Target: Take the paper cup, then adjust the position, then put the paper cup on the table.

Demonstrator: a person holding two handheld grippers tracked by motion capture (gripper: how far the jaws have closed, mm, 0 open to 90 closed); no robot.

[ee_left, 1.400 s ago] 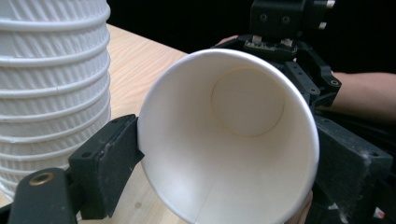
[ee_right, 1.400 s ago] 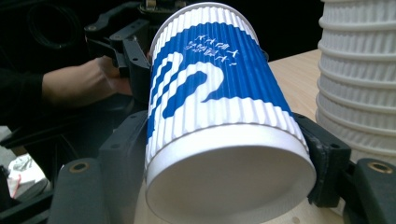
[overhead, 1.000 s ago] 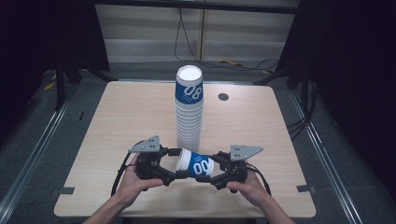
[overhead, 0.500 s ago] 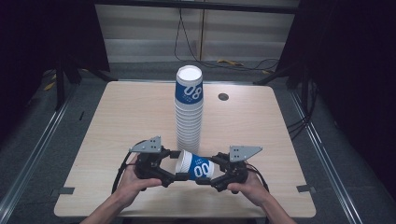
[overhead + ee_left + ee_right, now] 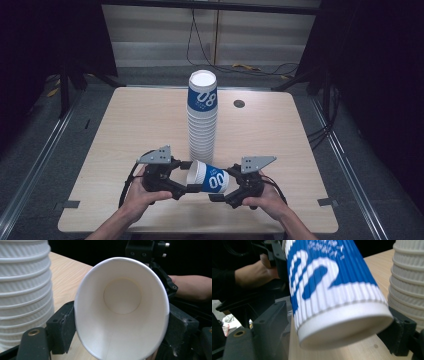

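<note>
Wooden table (image 5: 125, 130), left claw (image 5: 186, 189) and right claw (image 5: 216, 196) both clamping sideways cup (image 5: 207, 177)

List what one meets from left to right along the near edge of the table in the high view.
Left hand → left gripper → blue and white cup lying sideways → right gripper → right hand.

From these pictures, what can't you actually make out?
- The stack of paper cups: cut off at the frame edge in both gripper views, so no count there.
- The held paper cup: its print is blurred and cropped in the right gripper view.
- Right hand-held gripper: whether both pads press the cup's base.
- The dark disc on the table: too small to identify.
</note>
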